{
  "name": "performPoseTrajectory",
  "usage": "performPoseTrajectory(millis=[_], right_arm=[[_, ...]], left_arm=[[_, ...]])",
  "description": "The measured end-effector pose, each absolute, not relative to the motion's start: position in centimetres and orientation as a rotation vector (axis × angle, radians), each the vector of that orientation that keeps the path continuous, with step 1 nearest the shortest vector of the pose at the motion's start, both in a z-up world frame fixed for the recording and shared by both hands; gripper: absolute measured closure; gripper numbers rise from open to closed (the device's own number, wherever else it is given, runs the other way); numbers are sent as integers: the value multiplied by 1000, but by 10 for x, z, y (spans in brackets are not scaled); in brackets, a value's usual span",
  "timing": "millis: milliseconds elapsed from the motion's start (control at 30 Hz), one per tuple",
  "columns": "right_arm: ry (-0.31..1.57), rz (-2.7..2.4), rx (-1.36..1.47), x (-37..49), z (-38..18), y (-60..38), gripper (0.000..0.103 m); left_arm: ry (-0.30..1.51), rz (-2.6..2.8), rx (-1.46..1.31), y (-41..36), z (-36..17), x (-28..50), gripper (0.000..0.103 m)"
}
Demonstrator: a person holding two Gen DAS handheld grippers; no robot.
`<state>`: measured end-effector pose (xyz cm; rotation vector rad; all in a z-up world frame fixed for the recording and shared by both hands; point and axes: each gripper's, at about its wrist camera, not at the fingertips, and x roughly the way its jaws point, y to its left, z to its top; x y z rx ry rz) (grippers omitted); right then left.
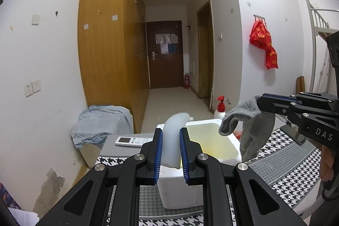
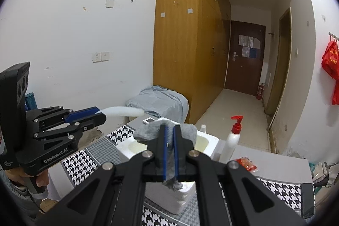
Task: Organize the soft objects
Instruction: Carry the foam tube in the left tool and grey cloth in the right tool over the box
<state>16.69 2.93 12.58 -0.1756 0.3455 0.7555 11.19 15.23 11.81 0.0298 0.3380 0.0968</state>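
Grey sock, limp, pinched between the pressed-together pads of the right gripper, hanging in the air above the right side of the white foam box. White curved soft piece, translucent, clamped by the left gripper, held above the box's near left corner. Box open-topped, yellowish inside, standing on a houndstooth cloth. White pump bottle with red head just beside the box. Remote control behind the box. Red packet on the table near the bottle. Wooden wardrobe and dark door beyond.
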Motion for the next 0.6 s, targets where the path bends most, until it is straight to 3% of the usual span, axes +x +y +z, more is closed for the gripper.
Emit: performPoseTrajectory(millis=[600], right_arm=[[388,808,-205,209,115,61,95]], left_arm=[[352,157,24,158,115,139,85]])
